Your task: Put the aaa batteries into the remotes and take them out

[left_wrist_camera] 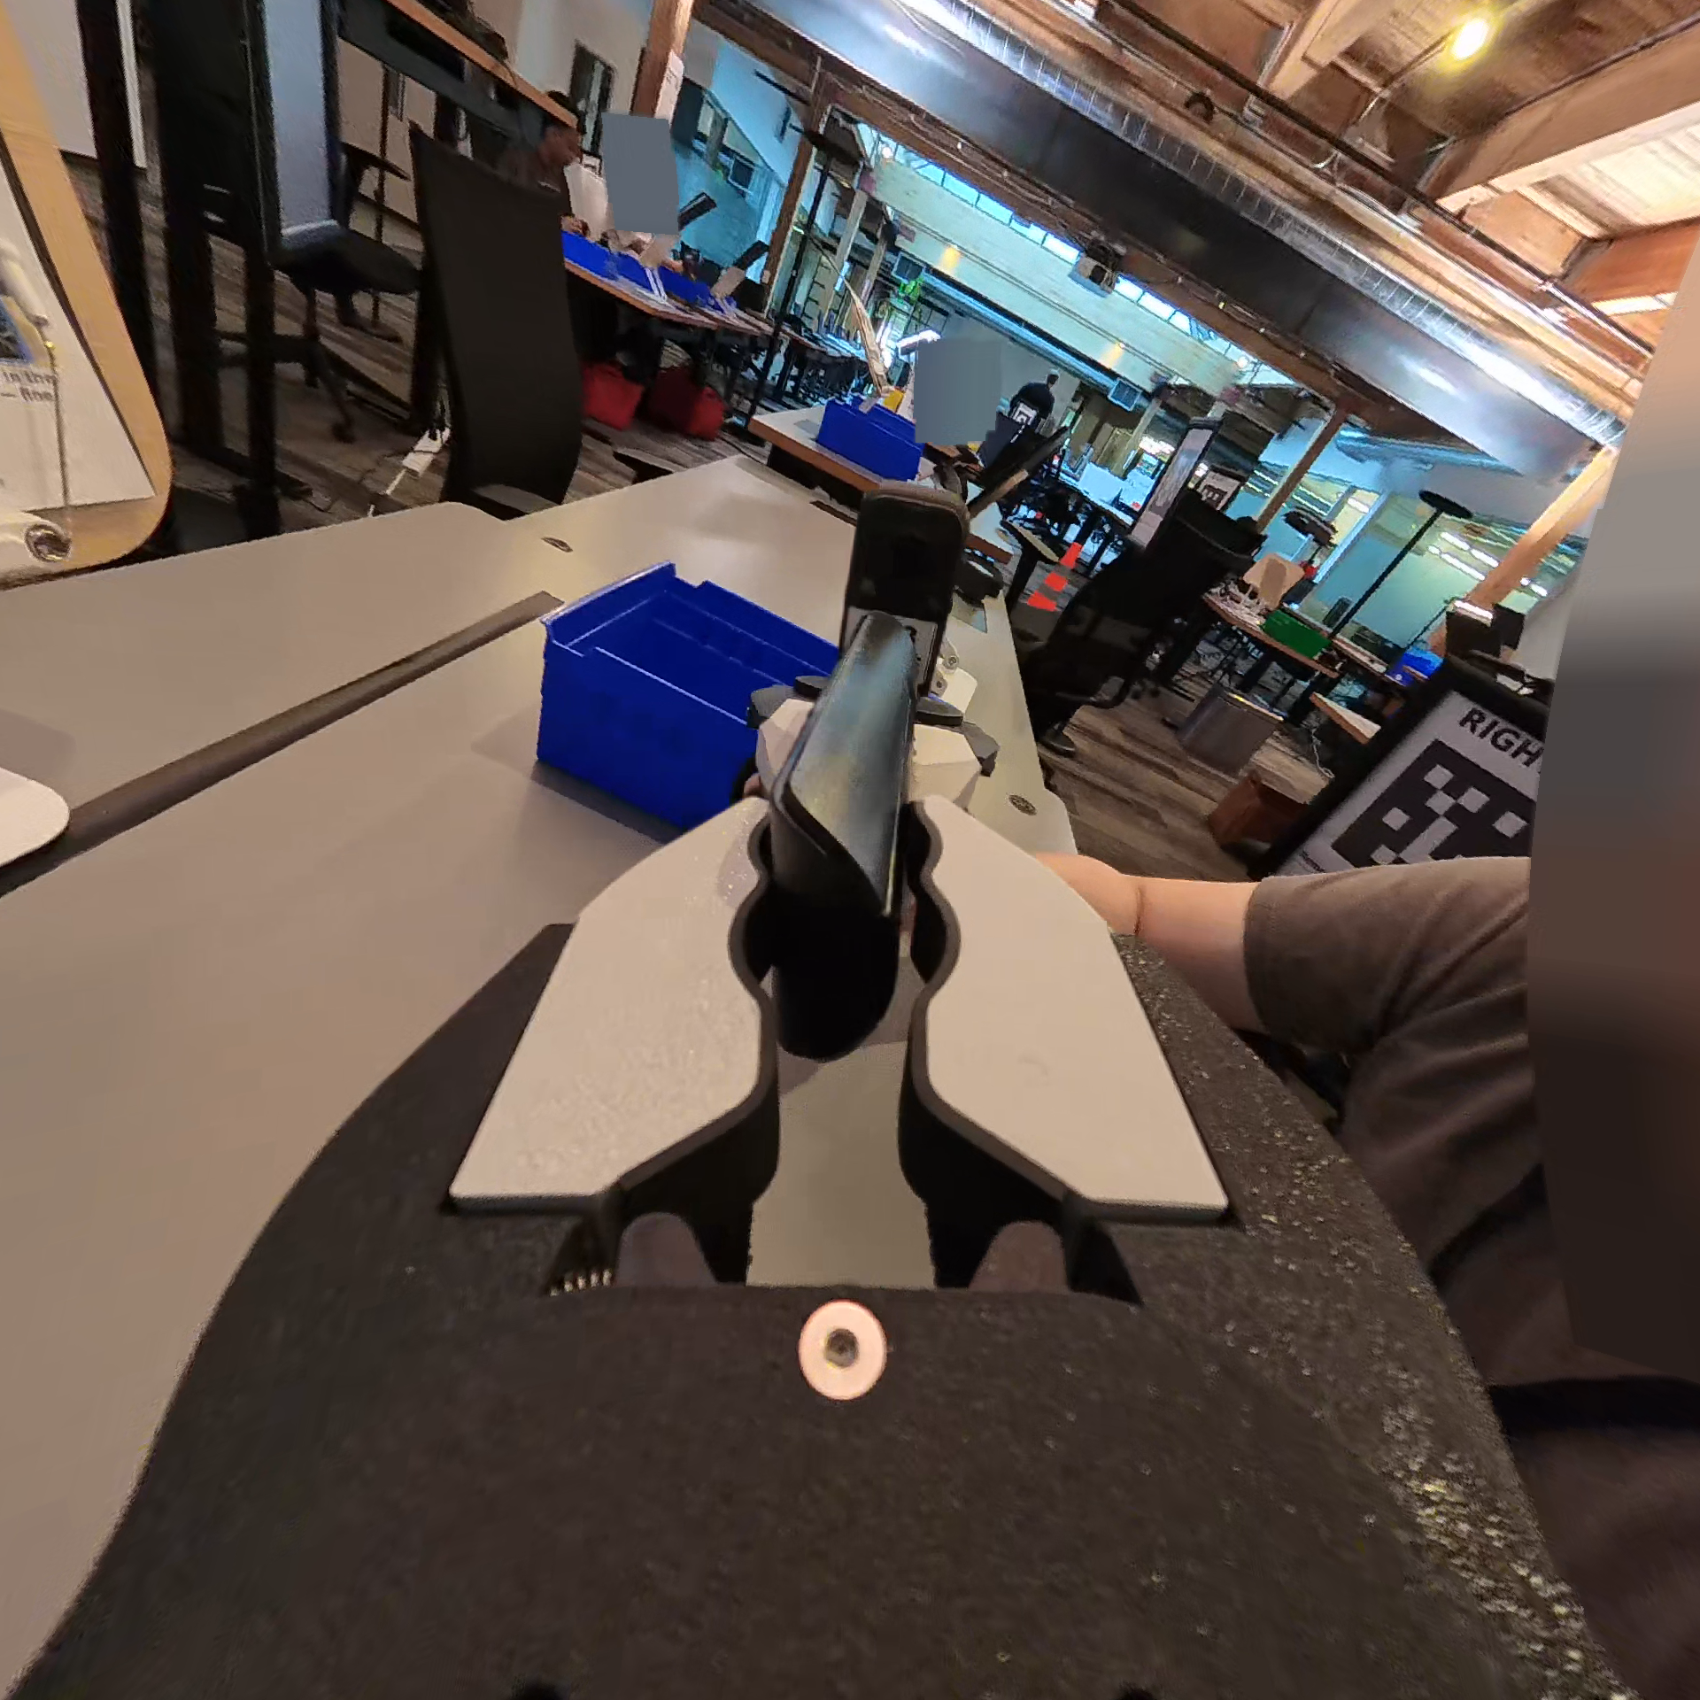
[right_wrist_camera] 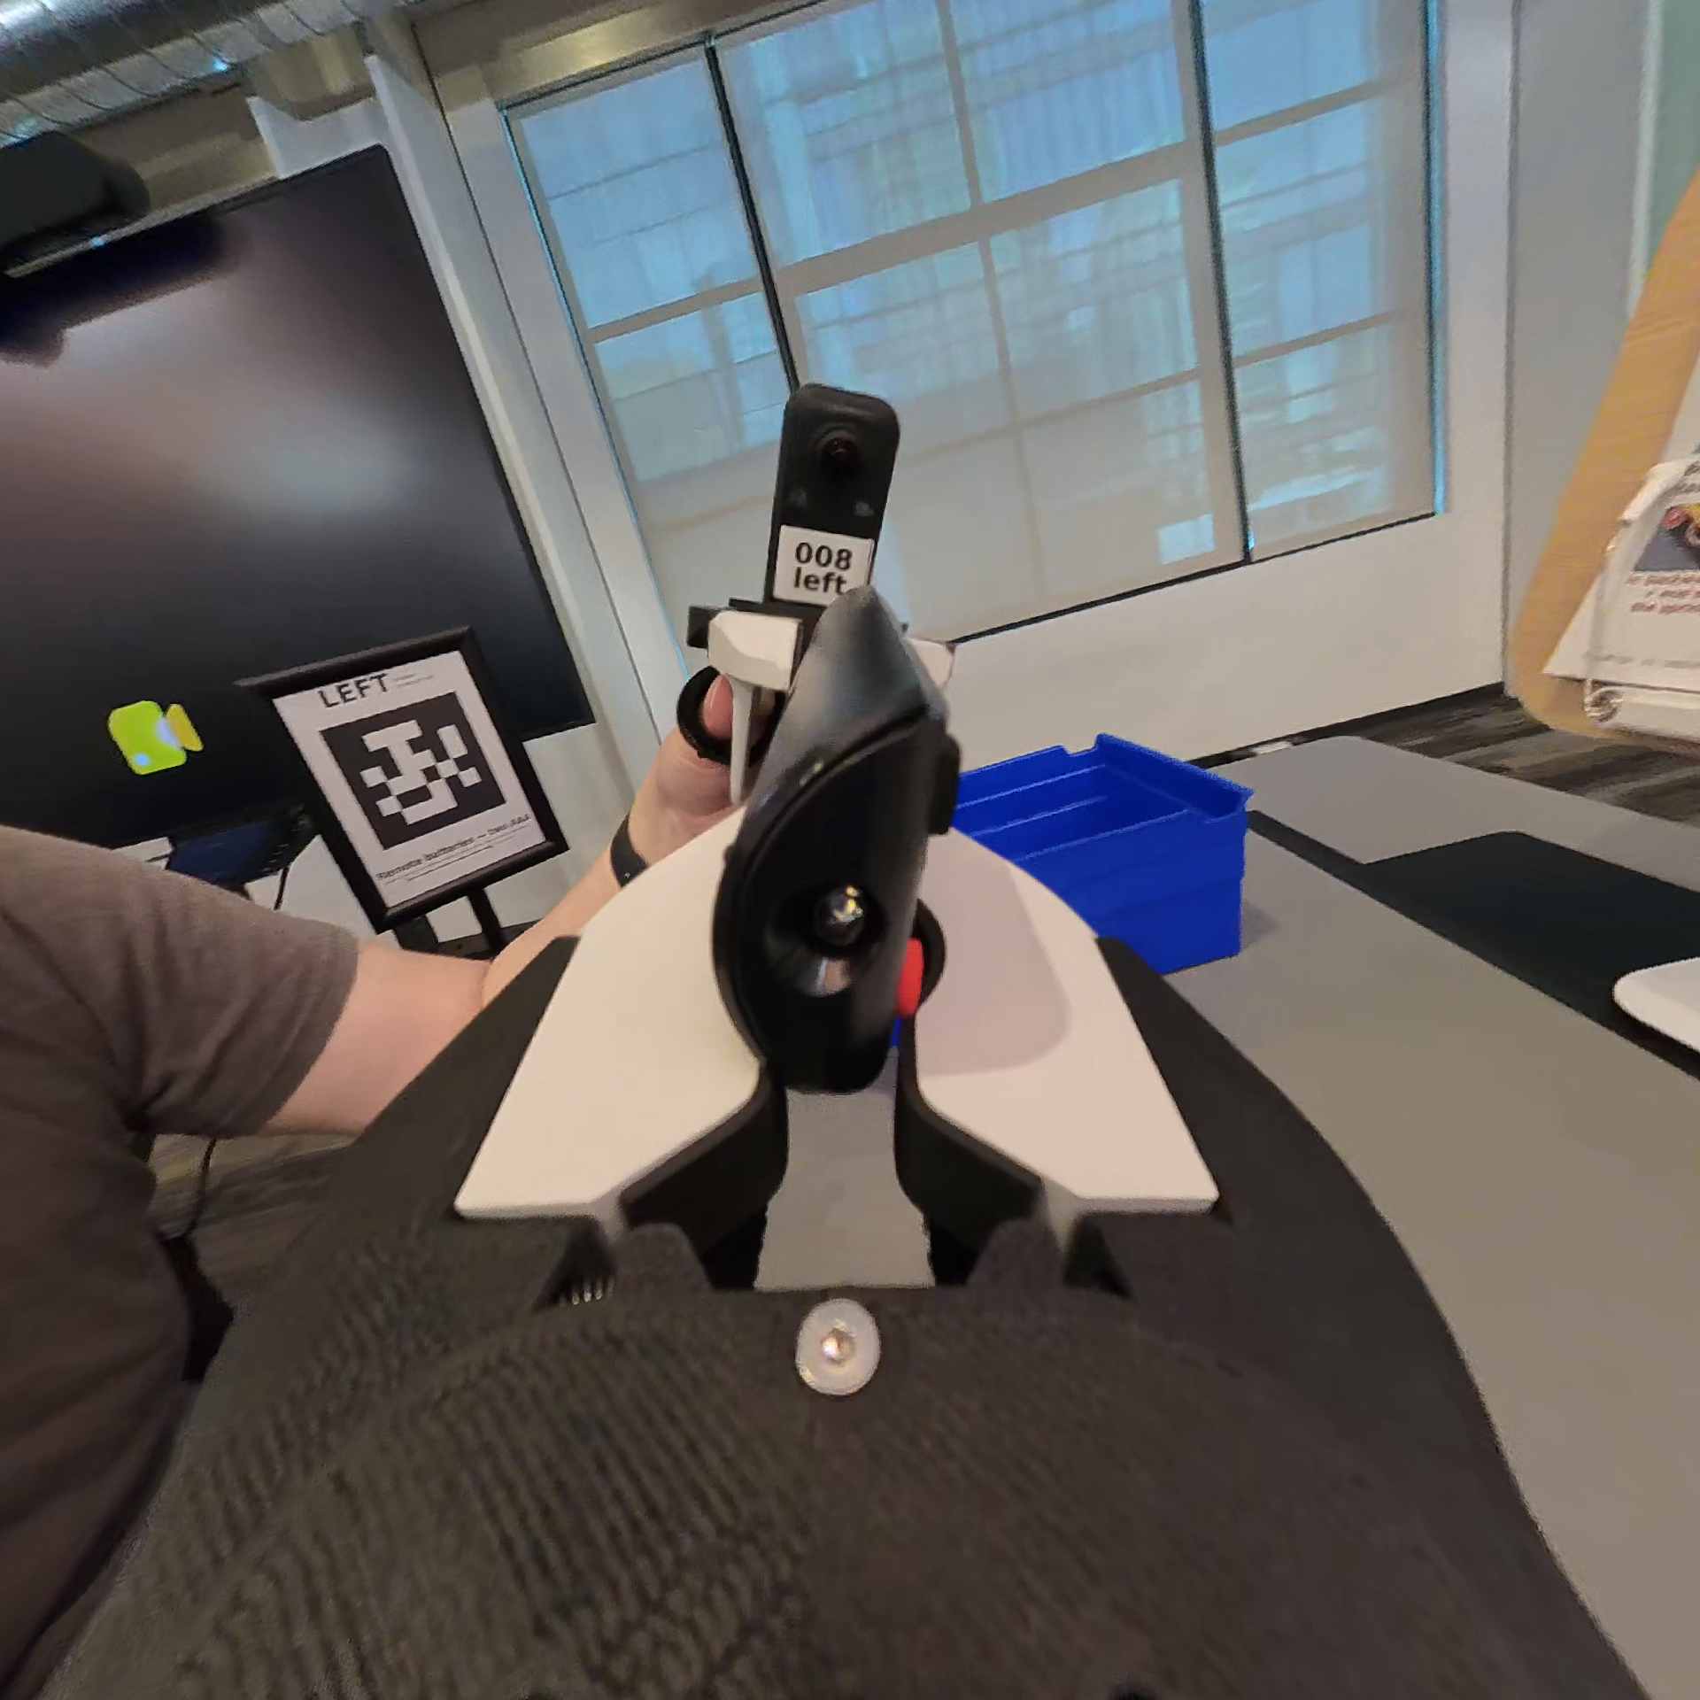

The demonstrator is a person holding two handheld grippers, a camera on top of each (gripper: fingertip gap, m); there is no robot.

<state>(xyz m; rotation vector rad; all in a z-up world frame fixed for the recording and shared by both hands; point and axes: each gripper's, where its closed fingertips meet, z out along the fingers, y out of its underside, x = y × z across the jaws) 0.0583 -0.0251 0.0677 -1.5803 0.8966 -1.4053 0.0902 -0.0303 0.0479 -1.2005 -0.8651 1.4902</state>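
A black remote [left_wrist_camera: 846, 828] is held in the air above the grey table [left_wrist_camera: 276, 920], gripped at both ends. My left gripper [left_wrist_camera: 832, 883] is shut on its near end. The right gripper [left_wrist_camera: 947, 717] holds the far end. In the right wrist view the remote [right_wrist_camera: 828, 874] shows a round dark button and a red button on its side. My right gripper [right_wrist_camera: 828, 929] is shut on it. The left gripper [right_wrist_camera: 763, 681], with its camera, holds the other end. I see no batteries.
A blue bin [left_wrist_camera: 644, 699] stands on the table behind the remote; it also shows in the right wrist view [right_wrist_camera: 1104, 828]. A white object [right_wrist_camera: 1665, 1003] lies on a black mat [right_wrist_camera: 1518, 892]. Framed marker signs [right_wrist_camera: 414, 763] stand beside the table. A person's arm [right_wrist_camera: 414, 1003] reaches in.
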